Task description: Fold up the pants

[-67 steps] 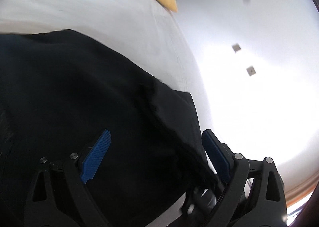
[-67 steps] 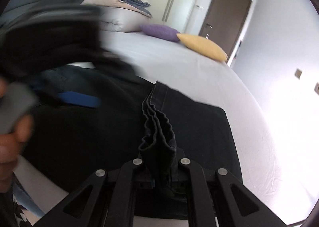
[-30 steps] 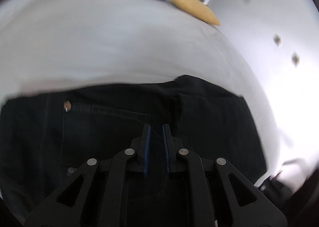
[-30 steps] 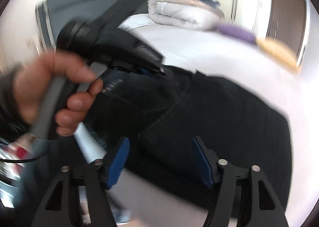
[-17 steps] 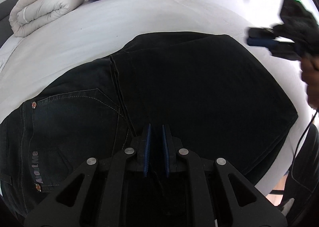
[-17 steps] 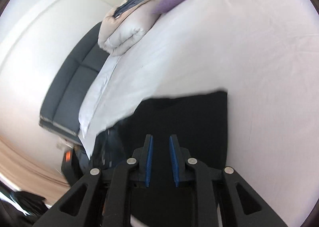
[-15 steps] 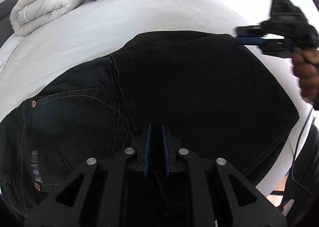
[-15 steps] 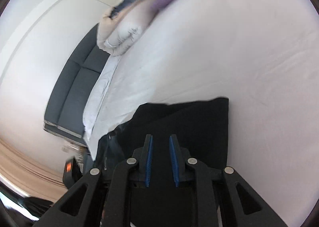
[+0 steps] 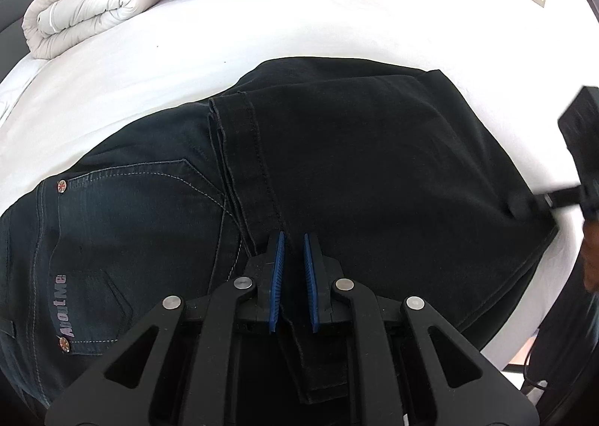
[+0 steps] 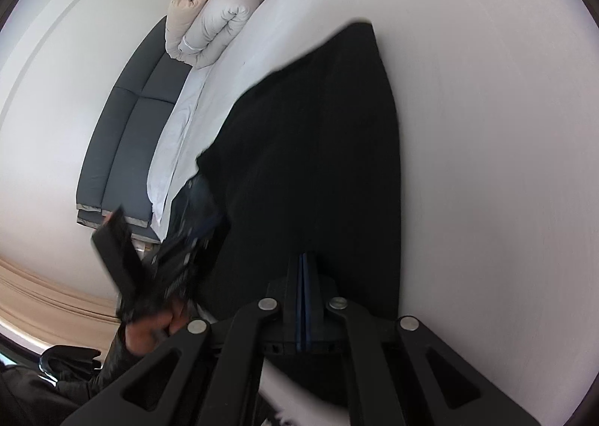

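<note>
On bed point(image 9: 337, 25), pants point(image 9: 355, 148) half folded; our left gripper point(image 9: 292, 250) pinches hem fold, right gripper point(image 10: 304, 268) clenched on edge; we should lift evenly.

Matt dark denim pants point(image 9: 337, 163) with stitched seams lie on a smooth white cloth bedsheet point(image 9: 262, 25).
</note>
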The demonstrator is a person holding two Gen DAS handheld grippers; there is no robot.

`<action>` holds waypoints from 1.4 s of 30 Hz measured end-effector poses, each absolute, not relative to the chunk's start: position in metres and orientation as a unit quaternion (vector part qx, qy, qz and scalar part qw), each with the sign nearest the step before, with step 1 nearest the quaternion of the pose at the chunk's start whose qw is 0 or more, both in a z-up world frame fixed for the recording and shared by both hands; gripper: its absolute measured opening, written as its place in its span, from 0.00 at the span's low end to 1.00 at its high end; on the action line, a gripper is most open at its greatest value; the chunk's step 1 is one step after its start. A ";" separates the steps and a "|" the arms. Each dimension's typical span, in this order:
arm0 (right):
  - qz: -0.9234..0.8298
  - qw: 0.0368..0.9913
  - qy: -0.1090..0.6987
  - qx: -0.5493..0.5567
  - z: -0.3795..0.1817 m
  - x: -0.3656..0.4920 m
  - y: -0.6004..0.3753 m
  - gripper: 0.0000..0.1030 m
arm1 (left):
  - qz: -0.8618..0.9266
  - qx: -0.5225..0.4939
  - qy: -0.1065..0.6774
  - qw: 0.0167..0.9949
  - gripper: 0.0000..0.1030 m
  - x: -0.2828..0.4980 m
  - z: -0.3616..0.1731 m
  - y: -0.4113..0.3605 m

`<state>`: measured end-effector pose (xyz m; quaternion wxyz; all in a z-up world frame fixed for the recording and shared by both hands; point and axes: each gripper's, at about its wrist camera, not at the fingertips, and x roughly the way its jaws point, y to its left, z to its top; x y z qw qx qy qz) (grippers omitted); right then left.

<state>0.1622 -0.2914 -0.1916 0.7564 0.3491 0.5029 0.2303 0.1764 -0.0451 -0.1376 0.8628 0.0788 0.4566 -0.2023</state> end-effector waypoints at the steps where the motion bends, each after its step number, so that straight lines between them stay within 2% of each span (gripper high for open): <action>1: 0.227 0.757 0.502 0.351 -0.190 0.159 -0.287 0.01 | -0.203 0.077 0.456 0.863 0.10 0.177 -0.140 -0.044; 15: 0.182 0.780 0.475 0.364 -0.203 0.139 -0.283 0.00 | -0.208 0.033 0.454 0.866 0.11 0.178 -0.134 -0.024; 19: 0.177 0.783 0.470 0.367 -0.206 0.136 -0.286 0.00 | -0.196 -0.032 0.447 0.872 0.12 0.162 -0.124 0.008; 21: 0.173 0.786 0.469 0.363 -0.205 0.135 -0.286 0.00 | -0.188 -0.083 0.431 0.879 0.21 0.145 -0.115 0.037; 22: 0.172 0.787 0.468 0.362 -0.204 0.134 -0.285 0.00 | -0.182 -0.105 0.421 0.882 0.43 0.138 -0.110 0.050; 23: 0.172 0.788 0.467 0.362 -0.204 0.135 -0.284 0.00 | -0.174 -0.127 0.409 0.886 0.83 0.130 -0.106 0.064; 24: 0.172 0.789 0.466 0.362 -0.205 0.135 -0.283 0.00 | -0.163 -0.153 0.393 0.892 0.96 0.120 -0.100 0.080; 25: 0.172 0.789 0.465 0.363 -0.205 0.135 -0.283 0.00 | -0.146 -0.182 0.369 0.900 1.00 0.106 -0.094 0.099; 29: 0.167 0.796 0.462 0.355 -0.203 0.134 -0.283 0.00 | -0.104 -0.217 0.373 0.896 1.00 0.083 -0.090 0.140; 33: 0.161 0.800 0.457 0.352 -0.202 0.131 -0.281 0.00 | -0.074 -0.296 0.335 0.892 1.00 0.058 -0.088 0.183; 38: 0.158 0.802 0.454 0.355 -0.201 0.128 -0.281 0.00 | -0.052 -0.469 0.322 0.821 0.99 0.047 -0.128 0.244; 42: 0.157 0.802 0.454 0.356 -0.201 0.127 -0.281 0.00 | -0.038 -0.520 0.308 0.796 0.98 0.041 -0.147 0.271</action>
